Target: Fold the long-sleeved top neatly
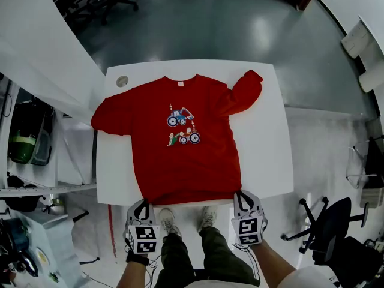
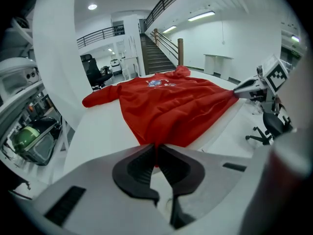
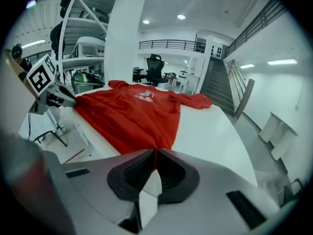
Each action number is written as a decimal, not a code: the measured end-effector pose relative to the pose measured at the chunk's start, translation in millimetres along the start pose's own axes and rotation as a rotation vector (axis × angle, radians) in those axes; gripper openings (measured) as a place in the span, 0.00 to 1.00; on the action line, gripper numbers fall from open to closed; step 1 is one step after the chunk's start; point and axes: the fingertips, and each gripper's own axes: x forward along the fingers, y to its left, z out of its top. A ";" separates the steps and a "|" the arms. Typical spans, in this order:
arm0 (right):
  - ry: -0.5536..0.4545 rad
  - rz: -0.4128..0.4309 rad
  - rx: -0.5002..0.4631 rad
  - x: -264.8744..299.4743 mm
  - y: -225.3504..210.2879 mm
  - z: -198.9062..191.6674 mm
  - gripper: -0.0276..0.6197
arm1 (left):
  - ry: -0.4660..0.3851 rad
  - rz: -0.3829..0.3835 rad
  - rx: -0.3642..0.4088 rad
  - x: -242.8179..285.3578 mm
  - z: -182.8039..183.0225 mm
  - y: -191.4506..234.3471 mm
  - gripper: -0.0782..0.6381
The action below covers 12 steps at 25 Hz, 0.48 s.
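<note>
So the red long-sleeved top [image 1: 180,143] is lying face up on the white table [image 1: 264,149]. Its collar is pointing to 12 o'clock and its hem is sitting right along the 6 o'clock edge, closest to the person. The tractor print [image 1: 182,128] is showing in the middle. Both grippers are working the hem. The left gripper [image 1: 142,207] is pinching the corner at about 7 o'clock and the right gripper [image 1: 243,197] is pinching the corner at about 5 o'clock. Each gripper's own view is showing the jaws squeezed nearly together with a thin bit of red fabric clamped between the pads, so both are holding cloth, not air. The sleeves aren't looking sorted yet. The one at 2 o'clock [image 1: 245,92] is lying bent and bunched, and the one at 9 o'clock [image 1: 111,119] is sticking out toward the table edge. A small round object [image 1: 122,81] is sitting at 11 o'clock, clear of the shirt. My read is this is the flatten-and-straighten step, or the very start of the first fold. Whichever comes next, I'd say both hands need to be moving together and level so the hem isn't skewing. I'd also want those sleeves tucked in before carrying the hem up toward the collar.
</note>
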 end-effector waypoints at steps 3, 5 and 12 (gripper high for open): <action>0.013 0.007 -0.002 2.1 0.3 -0.8 0.09 | -0.007 -0.001 0.003 1.3 0.0 -0.2 0.14; 0.012 0.012 0.000 1.4 0.3 -1.9 0.09 | -0.025 -0.002 -0.001 0.8 0.4 -1.1 0.15; -0.034 0.037 0.006 -2.9 -3.1 -3.7 0.09 | -0.130 -0.044 -0.113 -11.9 3.5 1.1 0.15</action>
